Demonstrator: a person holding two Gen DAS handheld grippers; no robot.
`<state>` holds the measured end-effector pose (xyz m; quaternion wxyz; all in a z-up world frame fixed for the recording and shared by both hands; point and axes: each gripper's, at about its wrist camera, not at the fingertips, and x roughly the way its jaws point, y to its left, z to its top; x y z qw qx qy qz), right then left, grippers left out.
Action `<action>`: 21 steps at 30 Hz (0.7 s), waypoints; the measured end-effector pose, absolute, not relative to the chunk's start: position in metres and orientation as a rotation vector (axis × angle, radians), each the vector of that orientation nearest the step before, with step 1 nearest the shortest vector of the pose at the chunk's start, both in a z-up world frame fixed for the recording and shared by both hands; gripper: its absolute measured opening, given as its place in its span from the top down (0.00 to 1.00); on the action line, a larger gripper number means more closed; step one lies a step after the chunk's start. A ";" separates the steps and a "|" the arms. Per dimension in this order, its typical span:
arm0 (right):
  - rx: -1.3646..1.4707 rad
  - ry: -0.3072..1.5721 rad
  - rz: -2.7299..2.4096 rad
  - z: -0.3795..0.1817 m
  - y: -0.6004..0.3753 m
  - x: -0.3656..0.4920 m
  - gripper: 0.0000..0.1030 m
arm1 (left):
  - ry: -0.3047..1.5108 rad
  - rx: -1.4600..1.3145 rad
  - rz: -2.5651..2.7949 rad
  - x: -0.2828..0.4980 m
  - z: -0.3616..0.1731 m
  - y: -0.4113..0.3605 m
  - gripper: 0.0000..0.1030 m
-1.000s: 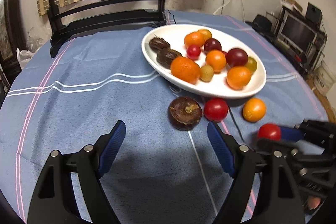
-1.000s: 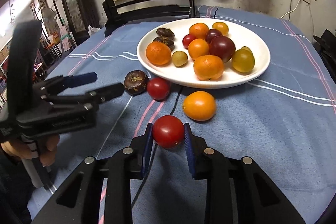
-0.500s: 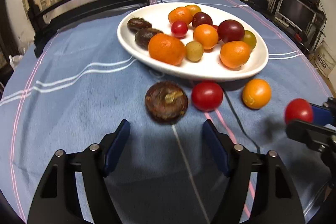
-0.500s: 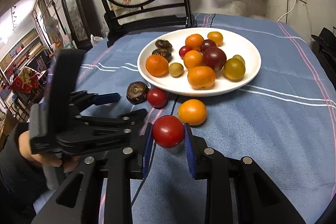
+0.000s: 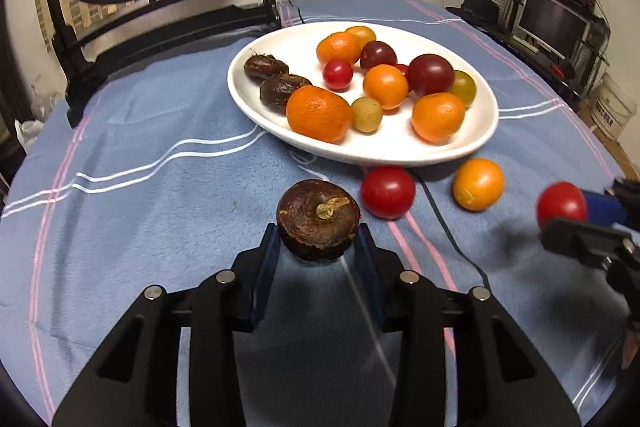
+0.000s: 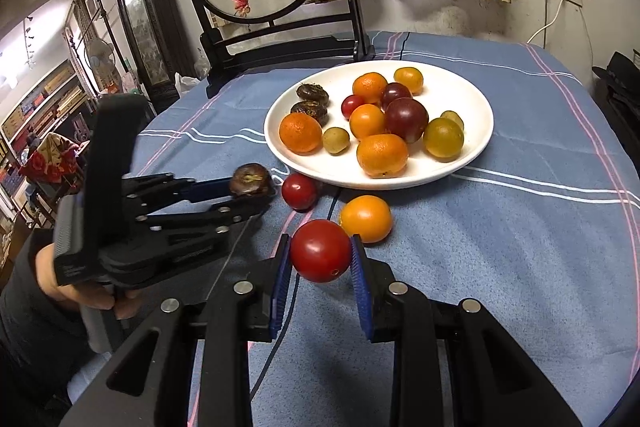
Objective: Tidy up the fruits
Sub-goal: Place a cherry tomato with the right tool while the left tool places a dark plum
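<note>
My left gripper [image 5: 318, 247] is closing its jaws around the brown water chestnut [image 5: 318, 219], pads touching its sides, just off the white plate's [image 5: 484, 143] near rim. My right gripper [image 6: 320, 267] clamps a red tomato [image 6: 321, 250] above the blue tablecloth [image 6: 520, 247], beside a loose orange fruit [image 6: 366, 218].

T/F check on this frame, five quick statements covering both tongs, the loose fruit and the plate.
1. The right tongs grip a red tomato. True.
2. The left tongs are empty. False: a brown water chestnut sits between the closing jaws.
3. Two fruits lie loose on the cloth. True: a red tomato on the cloth and an orange fruit.
4. The white plate is empty. False: it holds many fruits.
5. The plate holds no brown fruit. False: it holds two.
</note>
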<state>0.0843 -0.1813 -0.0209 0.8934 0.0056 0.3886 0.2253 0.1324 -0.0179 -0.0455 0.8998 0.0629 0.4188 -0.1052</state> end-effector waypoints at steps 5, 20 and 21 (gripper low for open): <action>0.036 0.778 0.469 -0.016 -0.184 0.083 0.72 | 0.825 0.123 -0.230 0.120 -0.026 -0.015 0.63; -0.023 0.719 0.387 0.014 -0.176 0.181 0.72 | 0.793 0.062 -0.217 0.206 0.015 -0.044 0.63; -0.022 0.722 0.379 0.012 -0.175 0.188 0.72 | 0.796 0.065 -0.210 0.211 0.013 -0.046 0.63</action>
